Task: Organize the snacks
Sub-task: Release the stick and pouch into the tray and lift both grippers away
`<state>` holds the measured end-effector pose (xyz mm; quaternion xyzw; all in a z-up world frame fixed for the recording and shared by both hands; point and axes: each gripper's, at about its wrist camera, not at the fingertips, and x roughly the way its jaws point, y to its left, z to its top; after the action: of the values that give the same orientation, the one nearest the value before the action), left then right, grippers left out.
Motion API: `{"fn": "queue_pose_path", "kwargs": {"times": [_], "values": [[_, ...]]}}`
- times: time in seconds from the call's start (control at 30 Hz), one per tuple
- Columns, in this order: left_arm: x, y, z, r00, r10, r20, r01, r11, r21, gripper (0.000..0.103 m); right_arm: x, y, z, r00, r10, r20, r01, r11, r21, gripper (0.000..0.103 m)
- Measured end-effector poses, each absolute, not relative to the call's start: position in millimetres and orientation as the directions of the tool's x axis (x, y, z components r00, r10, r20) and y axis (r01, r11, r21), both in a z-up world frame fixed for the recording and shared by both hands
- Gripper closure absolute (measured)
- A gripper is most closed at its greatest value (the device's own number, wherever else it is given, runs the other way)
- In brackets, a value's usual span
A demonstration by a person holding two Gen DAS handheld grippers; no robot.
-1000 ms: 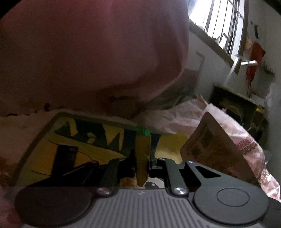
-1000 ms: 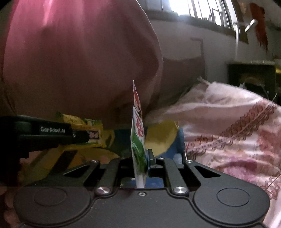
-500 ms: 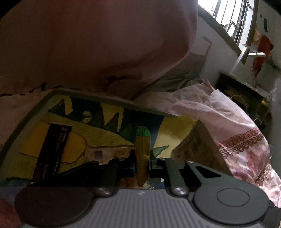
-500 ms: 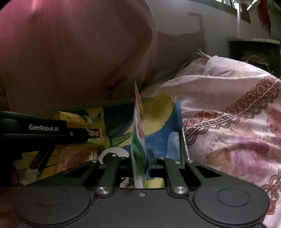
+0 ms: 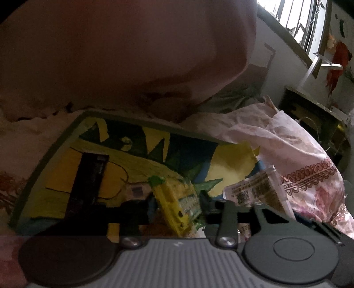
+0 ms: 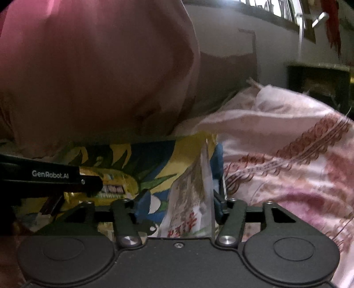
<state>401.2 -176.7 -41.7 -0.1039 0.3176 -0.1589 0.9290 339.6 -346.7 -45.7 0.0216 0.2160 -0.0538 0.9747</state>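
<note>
My left gripper point(image 5: 177, 206) is open, and a yellow snack packet with a green top point(image 5: 177, 201) lies tilted between its fingers over a yellow, green and blue patterned tray point(image 5: 137, 155). My right gripper point(image 6: 177, 203) is open too, with a white snack packet with red print point(image 6: 190, 199) slumping between its fingers. The white packet's printed back shows in the left wrist view point(image 5: 254, 192). The left gripper point(image 6: 44, 179) and the yellow packet point(image 6: 115, 186) show at left in the right wrist view. A dark bar snack point(image 5: 88, 181) lies on the tray.
A person's pink-clothed body point(image 5: 124, 51) fills the space above and behind the tray. Pink patterned bedding point(image 6: 287, 155) is bunched at the tray's right edge. A dark cabinet point(image 5: 309, 115) and a barred window point(image 5: 294, 20) stand at the far right.
Both grippers have opened. The yellow packet and the white packet, held upright and pinched before, now tilt loose between the fingers over the tray. Both grippers moved lower toward the tray.
</note>
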Motion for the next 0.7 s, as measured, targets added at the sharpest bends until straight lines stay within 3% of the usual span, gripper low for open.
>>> {"fn": "queue_pose_path", "kwargs": {"times": [0.1, 0.7], "values": [[397, -173, -33, 0.762, -0.347, -0.546, 0.224, 0.933, -0.280, 0.041, 332, -343, -35, 0.917, -0.123, -0.380, 0.123, 0.992, -0.023, 0.029], [315, -126, 35, 0.877, -0.294, -0.380, 0.203, 0.943, -0.263, 0.008, 253, -324, 42, 0.964, -0.106, -0.243, 0.112, 0.994, 0.011, 0.015]]}}
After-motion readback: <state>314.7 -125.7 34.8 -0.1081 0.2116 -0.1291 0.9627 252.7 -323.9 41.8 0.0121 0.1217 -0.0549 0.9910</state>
